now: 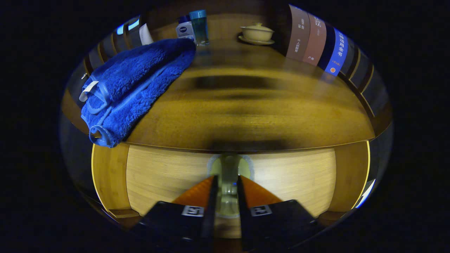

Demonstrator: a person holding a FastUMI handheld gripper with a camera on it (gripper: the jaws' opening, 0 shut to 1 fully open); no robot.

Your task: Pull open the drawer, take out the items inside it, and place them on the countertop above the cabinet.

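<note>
The pale wooden drawer front (165, 175) sits right under the countertop's front edge, with the cabinet frame on both sides. Its round knob (230, 165) stands in the middle of the panel. My gripper (227, 181) is up against the drawer front, and the knob's stem lies between the two fingers (213, 189), which press on it from both sides. The inside of the drawer is hidden. The dark wooden countertop (253, 116) spreads out above and beyond the fingers.
A folded blue towel (133, 84) hangs over the countertop's left front corner. At the back stand a white bottle (184, 30), a teal tumbler (199, 26) and a lidded cup on a saucer (257, 33). Upright books (316, 40) line the right side.
</note>
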